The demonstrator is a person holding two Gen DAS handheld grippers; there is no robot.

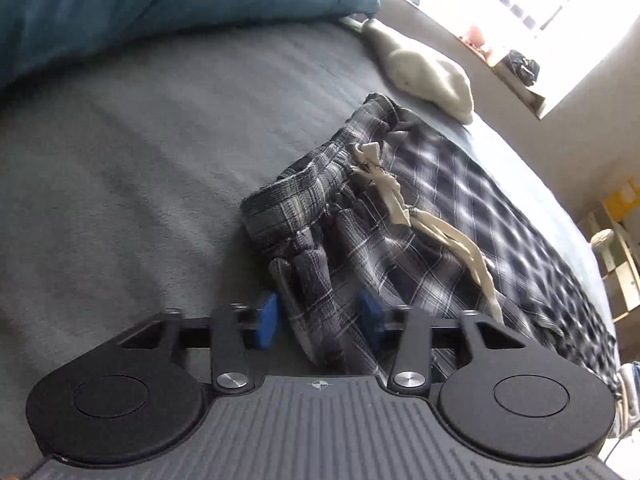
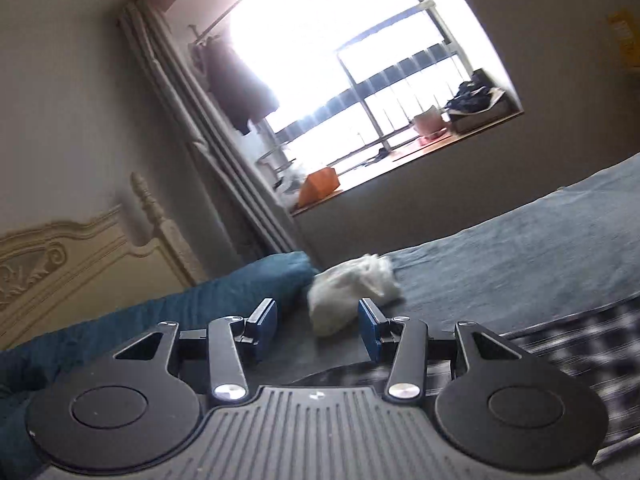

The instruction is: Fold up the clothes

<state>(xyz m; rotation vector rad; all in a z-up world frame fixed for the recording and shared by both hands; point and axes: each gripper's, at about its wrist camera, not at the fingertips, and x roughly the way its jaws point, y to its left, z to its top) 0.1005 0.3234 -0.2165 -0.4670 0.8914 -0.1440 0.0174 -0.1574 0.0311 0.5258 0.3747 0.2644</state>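
Dark plaid trousers (image 1: 440, 208) with a pale drawstring (image 1: 400, 208) lie rumpled on the grey bed cover (image 1: 140, 160). My left gripper (image 1: 318, 316) is open at the waistband end, and a bunched fold of the plaid cloth rises between its blue pads (image 1: 266, 320) without being pinched. In the right wrist view my right gripper (image 2: 318, 320) is open and holds nothing; it hovers above the bed cover (image 2: 520, 248), tilted up toward the window. A corner of the plaid trousers (image 2: 580, 344) shows blurred at the lower right there.
A crumpled white cloth (image 1: 432, 76) (image 2: 352, 292) lies past the trousers near the bed's far edge. A teal duvet (image 1: 160, 0) (image 2: 200, 300) is heaped toward the carved headboard (image 2: 60, 256). A cluttered window sill (image 2: 400, 160) runs beyond the bed.
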